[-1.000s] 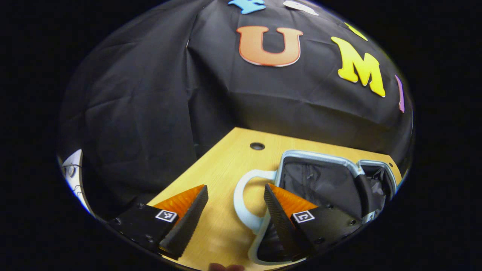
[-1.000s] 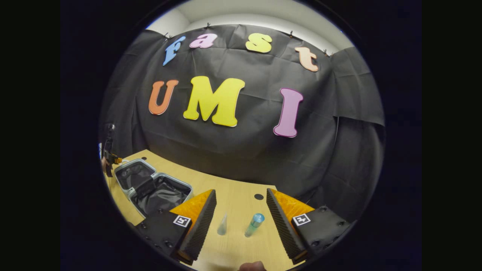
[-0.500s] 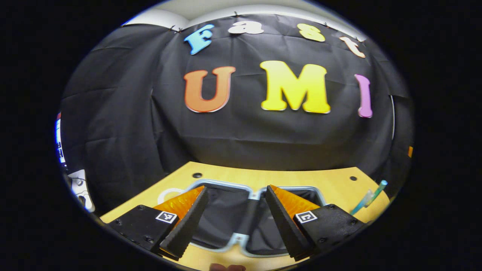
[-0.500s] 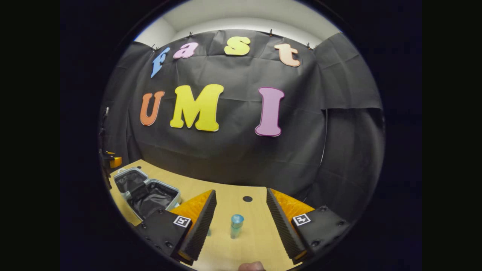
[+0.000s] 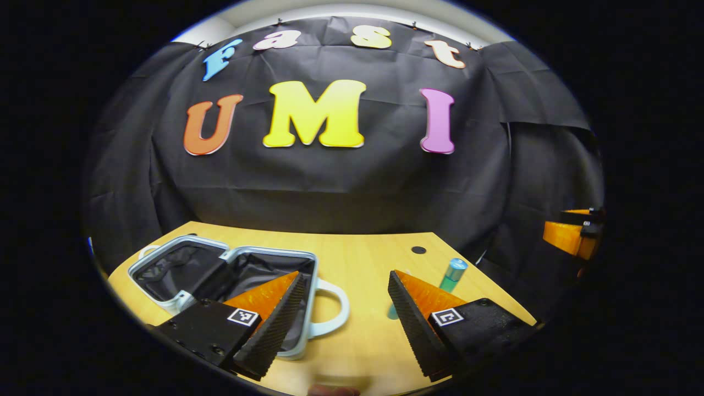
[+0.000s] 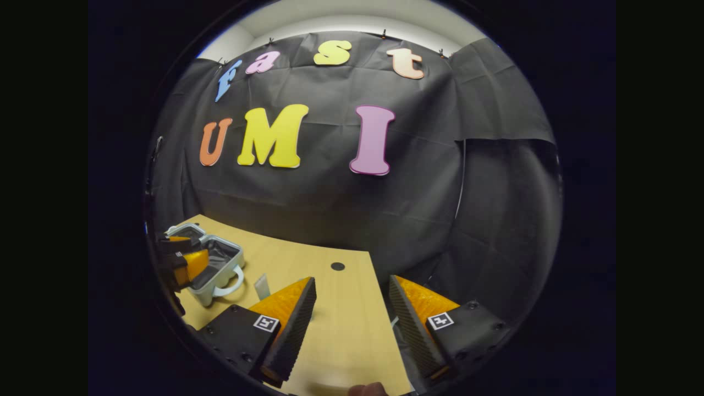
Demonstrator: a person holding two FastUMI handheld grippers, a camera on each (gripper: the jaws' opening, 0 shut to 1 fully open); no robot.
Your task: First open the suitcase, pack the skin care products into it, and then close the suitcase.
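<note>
Now we see the suitcase (image 5: 220,275) lying open on the table (image 5: 363,264), both halves spread flat with dark lining showing, at about 9 o'clock from our left claw (image 5: 344,305). Its pale handle (image 5: 335,308) sticks out toward 3 o'clock, between the claw's two fingers. Our left claw is spread wide and holds nothing. At about 1 o'clock from it a teal bottle with a blue cap (image 5: 452,275) stands upright on the table, partly hidden behind the claw's right finger. The right claw shows at the 3 o'clock edge (image 5: 572,234).

In the right gripper view, our right claw (image 6: 352,319) is also spread wide and empty, hovering over bare table (image 6: 341,330). The suitcase (image 6: 217,264) sits well apart at 9 o'clock, with the left claw (image 6: 184,258) in front of it. A small clear tube (image 6: 262,286) stands just beside the suitcase handle, near our right claw's left finger.
</note>
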